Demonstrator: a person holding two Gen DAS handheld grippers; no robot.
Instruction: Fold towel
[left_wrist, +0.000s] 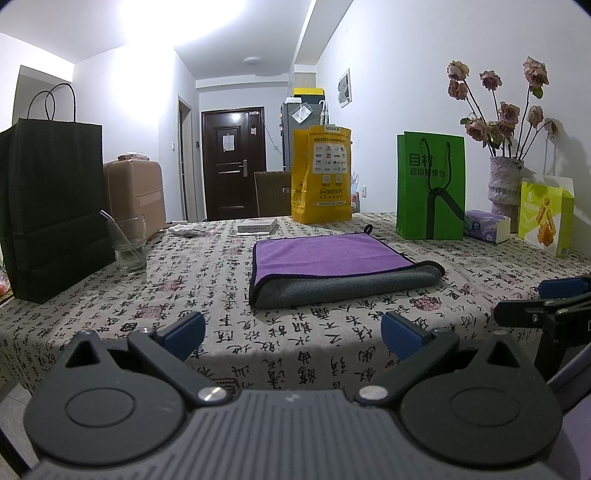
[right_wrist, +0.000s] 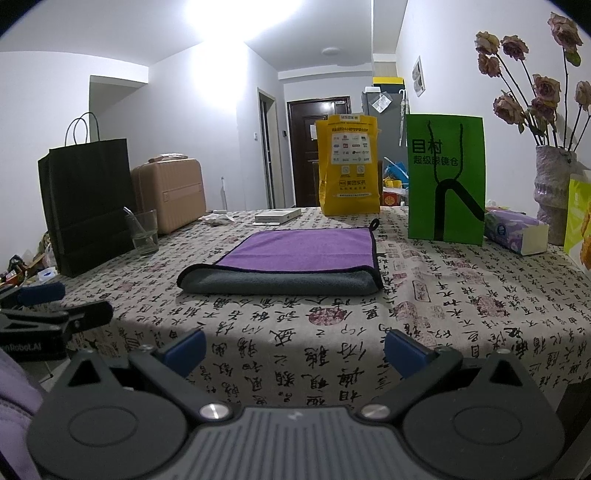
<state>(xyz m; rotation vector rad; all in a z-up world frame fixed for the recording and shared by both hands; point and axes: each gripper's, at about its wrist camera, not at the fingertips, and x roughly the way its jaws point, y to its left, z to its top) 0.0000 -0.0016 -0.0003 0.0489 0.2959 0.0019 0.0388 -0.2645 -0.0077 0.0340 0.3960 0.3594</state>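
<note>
A purple towel (left_wrist: 328, 256) with a grey underside lies folded on the patterned tablecloth (left_wrist: 207, 280), its grey folded edge facing me. It also shows in the right wrist view (right_wrist: 299, 249). My left gripper (left_wrist: 293, 334) is open and empty, held off the table's near edge, short of the towel. My right gripper (right_wrist: 295, 350) is open and empty, also back at the near edge. The right gripper shows at the right edge of the left wrist view (left_wrist: 546, 295); the left gripper shows at the left edge of the right wrist view (right_wrist: 59, 302).
On the table stand a black paper bag (left_wrist: 51, 206), a glass with a straw (left_wrist: 127, 243), a yellow bag (left_wrist: 321, 175), a green bag (left_wrist: 430, 186), a tissue pack (left_wrist: 485, 225), a vase of dried roses (left_wrist: 504, 184), a snack box (left_wrist: 545, 219) and a flat white box (left_wrist: 256, 225).
</note>
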